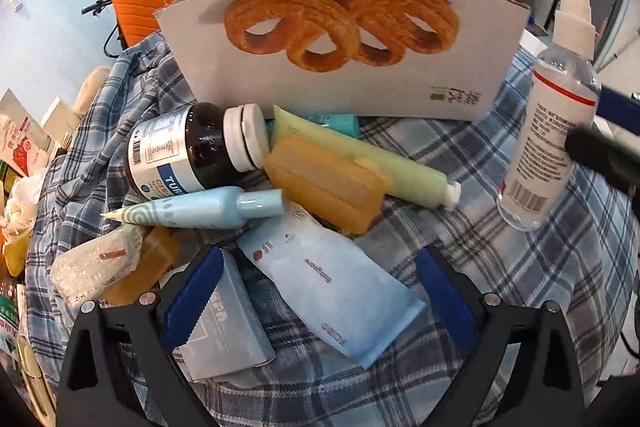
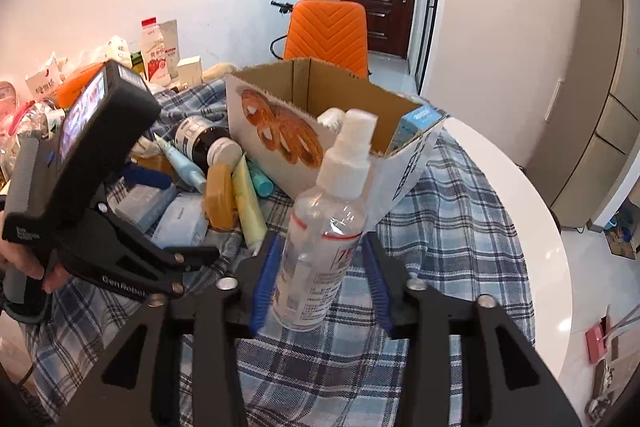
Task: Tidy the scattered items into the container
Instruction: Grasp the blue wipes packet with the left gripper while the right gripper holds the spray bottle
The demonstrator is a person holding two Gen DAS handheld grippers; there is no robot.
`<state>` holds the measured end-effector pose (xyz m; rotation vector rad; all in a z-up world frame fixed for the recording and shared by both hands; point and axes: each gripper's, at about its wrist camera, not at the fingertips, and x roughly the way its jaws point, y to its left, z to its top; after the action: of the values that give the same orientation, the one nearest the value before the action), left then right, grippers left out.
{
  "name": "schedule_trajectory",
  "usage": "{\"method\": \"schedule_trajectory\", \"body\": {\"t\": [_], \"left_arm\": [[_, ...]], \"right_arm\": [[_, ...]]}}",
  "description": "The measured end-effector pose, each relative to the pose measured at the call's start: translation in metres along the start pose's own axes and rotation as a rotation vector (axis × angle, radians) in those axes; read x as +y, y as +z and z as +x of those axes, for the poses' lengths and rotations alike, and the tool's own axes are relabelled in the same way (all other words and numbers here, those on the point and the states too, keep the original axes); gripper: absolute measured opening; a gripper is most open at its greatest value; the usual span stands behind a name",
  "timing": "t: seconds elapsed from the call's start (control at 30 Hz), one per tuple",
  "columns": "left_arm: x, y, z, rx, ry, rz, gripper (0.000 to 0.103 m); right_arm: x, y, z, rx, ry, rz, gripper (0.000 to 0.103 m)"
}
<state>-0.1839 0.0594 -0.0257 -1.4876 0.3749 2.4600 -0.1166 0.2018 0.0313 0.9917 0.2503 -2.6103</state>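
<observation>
A cardboard box (image 1: 344,67) with a pastry print stands on the plaid cloth, also in the right wrist view (image 2: 280,143). A clear spray bottle (image 2: 320,239) stands upright between the open fingers of my right gripper (image 2: 320,279), not clamped; it also shows in the left wrist view (image 1: 548,131). My left gripper (image 1: 316,303) is open over a light blue pouch (image 1: 332,291) and a grey box (image 1: 228,335). In front of the cardboard box lie a dark pill bottle (image 1: 188,147), an orange soap case (image 1: 324,183), a green tube (image 1: 384,163) and a blue tube (image 1: 200,209).
An orange chair (image 2: 326,35) stands behind the table. Packets and cartons are piled at the table's left (image 2: 152,55). A blue carton (image 2: 416,123) stands inside the cardboard box. The round white table edge (image 2: 532,227) curves on the right.
</observation>
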Motion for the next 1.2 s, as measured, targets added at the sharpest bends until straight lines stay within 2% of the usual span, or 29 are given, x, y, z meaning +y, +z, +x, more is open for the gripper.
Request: {"method": "schedule_trajectory", "body": {"t": [0.03, 0.1, 0.2, 0.27, 0.37, 0.47, 0.53, 0.57, 0.63, 0.67, 0.7, 0.73, 0.77, 0.8, 0.9, 0.97, 1.1, 1.2], "left_arm": [[0.002, 0.0, -0.001, -0.004, 0.006, -0.005, 0.092], [0.006, 0.001, -0.004, -0.017, 0.036, -0.009, 0.071], [0.013, 0.001, -0.008, -0.016, 0.048, -0.01, 0.053], [0.016, 0.001, -0.01, -0.009, 0.036, -0.016, 0.048], [0.012, 0.0, -0.009, 0.002, 0.03, -0.01, 0.046], [0.006, -0.001, -0.008, 0.009, 0.066, 0.032, 0.05], [0.002, 0.0, -0.003, 0.024, 0.094, 0.041, 0.069], [0.001, -0.001, 0.0, 0.036, 0.094, 0.046, 0.082], [0.001, 0.0, 0.002, 0.026, 0.097, 0.042, 0.084], [0.002, 0.0, 0.002, 0.025, 0.091, 0.03, 0.084], [0.004, 0.002, 0.002, 0.024, 0.085, 0.024, 0.084], [0.006, 0.006, 0.002, 0.018, 0.08, 0.017, 0.082], [0.008, 0.006, 0.0, 0.009, 0.082, 0.009, 0.071], [0.01, 0.006, -0.001, 0.008, 0.082, 0.006, 0.047], [0.025, 0.005, -0.002, 0.043, 0.0, -0.046, 0.045], [0.03, 0.005, -0.003, 0.047, -0.026, -0.06, 0.044], [0.036, 0.004, -0.009, 0.048, -0.07, -0.081, 0.043], [0.034, 0.005, -0.018, 0.029, -0.063, -0.063, 0.043]], "right_arm": [[0.0, -0.001, 0.001, 0.002, -0.001, 0.003, 0.045], [-0.001, -0.002, 0.002, 0.009, 0.002, 0.004, 0.045], [-0.005, -0.003, 0.004, 0.015, 0.001, 0.015, 0.049], [-0.007, -0.003, 0.006, 0.018, -0.006, 0.023, 0.051], [-0.01, -0.001, 0.012, 0.022, 0.0, 0.046, 0.052], [-0.014, 0.002, 0.021, 0.038, 0.022, 0.077, 0.055], [-0.018, 0.005, 0.028, 0.047, 0.043, 0.11, 0.055], [-0.021, 0.006, 0.03, 0.049, 0.057, 0.133, 0.055], [-0.029, 0.009, 0.034, 0.052, 0.09, 0.186, 0.054], [-0.032, 0.009, 0.035, 0.053, 0.107, 0.211, 0.048], [-0.035, 0.009, 0.036, 0.054, 0.134, 0.23, 0.038], [-0.036, 0.009, 0.036, 0.057, 0.159, 0.243, 0.038], [-0.037, 0.008, 0.035, 0.057, 0.165, 0.249, 0.038], [-0.037, 0.008, 0.034, 0.055, 0.16, 0.248, 0.038], [-0.033, 0.004, 0.028, 0.043, 0.152, 0.232, 0.038], [-0.028, 0.003, 0.023, 0.037, 0.144, 0.212, 0.038], [-0.018, 0.002, 0.013, 0.02, 0.114, 0.156, 0.037], [-0.016, 0.006, 0.005, -0.01, 0.098, 0.134, 0.037]]}}
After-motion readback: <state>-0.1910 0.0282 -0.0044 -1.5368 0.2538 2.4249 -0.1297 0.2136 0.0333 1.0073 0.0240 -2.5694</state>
